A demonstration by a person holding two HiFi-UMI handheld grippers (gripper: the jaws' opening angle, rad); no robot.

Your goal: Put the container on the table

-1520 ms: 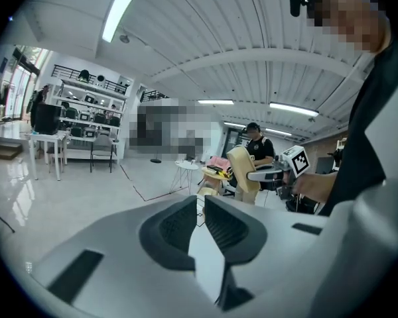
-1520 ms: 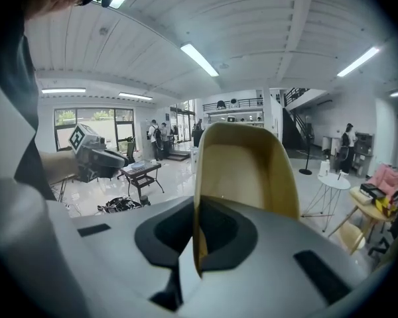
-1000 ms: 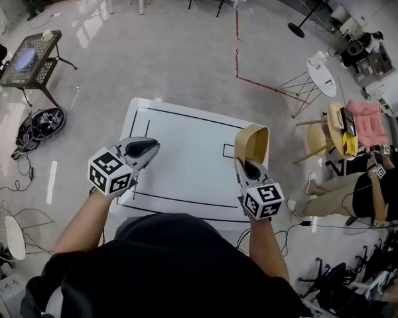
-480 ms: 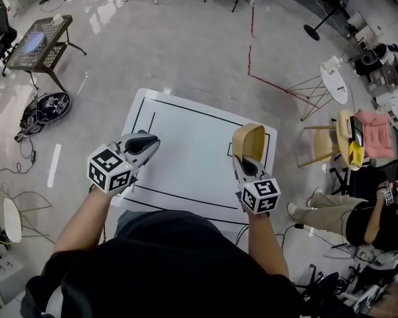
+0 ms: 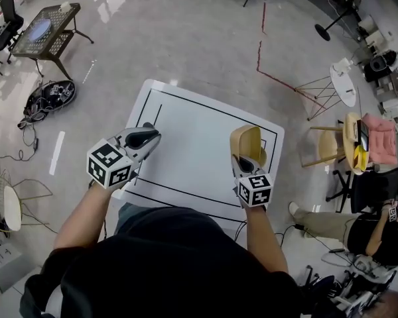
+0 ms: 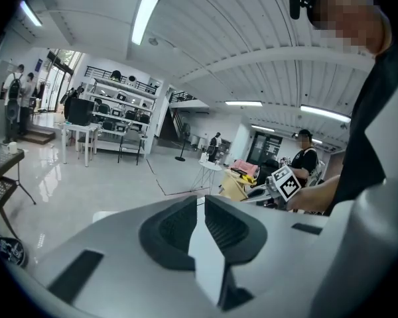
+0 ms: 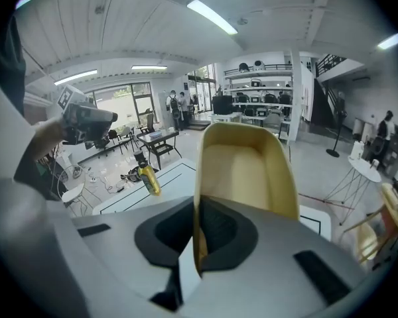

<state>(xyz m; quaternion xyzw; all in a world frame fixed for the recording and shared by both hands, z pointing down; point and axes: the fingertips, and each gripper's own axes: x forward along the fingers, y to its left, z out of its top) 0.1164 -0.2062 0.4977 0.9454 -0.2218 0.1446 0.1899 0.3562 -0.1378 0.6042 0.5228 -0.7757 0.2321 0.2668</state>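
Markings: black-and-white square patterns on the left cube (image 5: 110, 165) and the right cube (image 5: 255, 190); no letters can be made out on them.
Bottle: yellow with a dark cap (image 7: 148, 177), at 9 o'clock in the right gripper view beside the table's edge; its label is too small to read, and I cannot tell if it stands on the table.
Container: tan, tub-shaped, hollow side open to the camera (image 5: 247, 146) (image 7: 249, 171), at the table's 3 o'clock edge; whether it touches the top cannot be told.
Right gripper: (image 5: 245, 166) (image 7: 198, 237) jaws pinched on the container's near rim.
Left gripper: (image 5: 146, 136) (image 6: 200, 211) jaws drawn together with nothing between them, over the table's 9 o'clock side.
Table: white top (image 5: 186, 138) with a thin black outline (image 5: 186, 103) drawn inside its edge.
Floor: pale and glossy (image 5: 186, 38), with a red tape line (image 5: 261, 52) at 1 o'clock.
Room: dark mesh side table (image 5: 43, 35) at 10 o'clock; small round white table on wire legs (image 5: 345, 85) at 2 o'clock; wooden chair with pink cushion (image 5: 378, 138) at 3 o'clock; a seated person (image 5: 371, 230) at 4 o'clock; shelving (image 6: 119, 118) and ceiling strip lights (image 6: 144, 15) in the left gripper view.
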